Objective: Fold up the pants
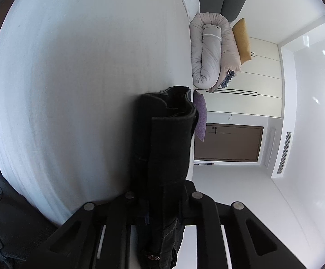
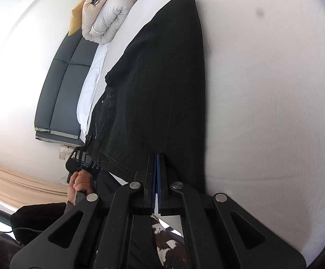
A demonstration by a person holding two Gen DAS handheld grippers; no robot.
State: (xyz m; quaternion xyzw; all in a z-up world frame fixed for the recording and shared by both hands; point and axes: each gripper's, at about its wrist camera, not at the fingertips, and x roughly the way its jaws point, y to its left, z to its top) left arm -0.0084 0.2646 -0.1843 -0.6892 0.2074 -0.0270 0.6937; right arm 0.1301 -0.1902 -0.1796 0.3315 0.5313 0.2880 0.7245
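Note:
The black pants (image 2: pixel 160 78) lie lengthwise on the white bed (image 2: pixel 274 89), folded leg on leg. My left gripper (image 1: pixel 162 192) is shut on the waistband end of the pants (image 1: pixel 166 148), whose layered edge stands up between the fingers. It also shows in the right wrist view (image 2: pixel 81 157), held by a hand at the pants' waist. My right gripper (image 2: pixel 158 163) has its blue pads pressed together at the near edge of the pants; whether any cloth is pinched between them I cannot tell.
A rolled grey duvet (image 1: pixel 214 51), a yellow pillow (image 1: pixel 242 40) and a purple cushion (image 1: pixel 201 116) sit at the bed's far end. A dark headboard (image 2: pixel 61 85) lines the wall. A brown door (image 1: pixel 227 143) and white wardrobe (image 1: pixel 261 74) stand beyond.

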